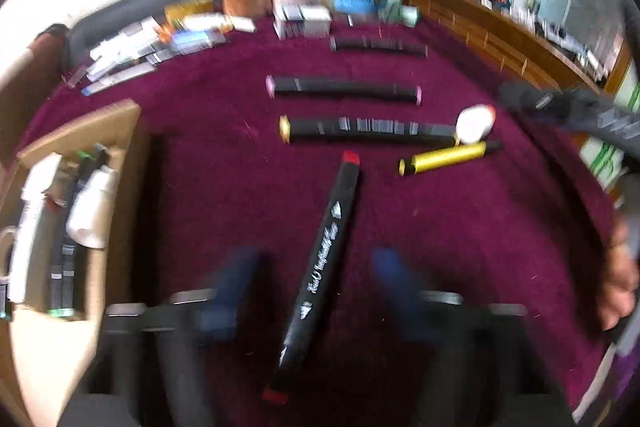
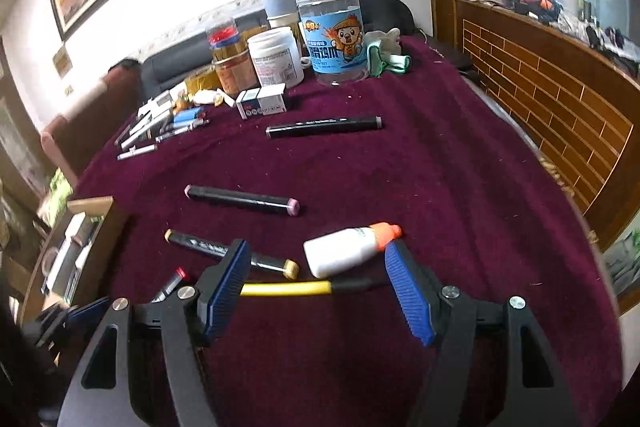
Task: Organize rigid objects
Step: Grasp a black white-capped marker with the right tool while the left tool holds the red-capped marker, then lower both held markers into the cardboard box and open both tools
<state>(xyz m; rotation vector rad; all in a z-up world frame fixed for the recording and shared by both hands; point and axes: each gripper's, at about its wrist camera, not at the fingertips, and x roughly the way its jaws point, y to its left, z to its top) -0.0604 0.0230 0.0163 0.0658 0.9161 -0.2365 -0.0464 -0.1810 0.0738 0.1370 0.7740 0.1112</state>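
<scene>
Left gripper point(image 1: 316, 291) spread wide astride red-capped marker point(image 1: 318, 277); right gripper point(image 2: 320, 287) spread wide, nearside of yellow pen point(image 2: 286, 288).

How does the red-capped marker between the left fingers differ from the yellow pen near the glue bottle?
The red-capped marker is black-bodied with red ends; the yellow pen is yellow with a black tip. The marker looks longer and thicker than the pen. The marker points away from the left gripper; the pen lies crosswise. Both lie flat on the maroon cloth, ungripped.
</scene>
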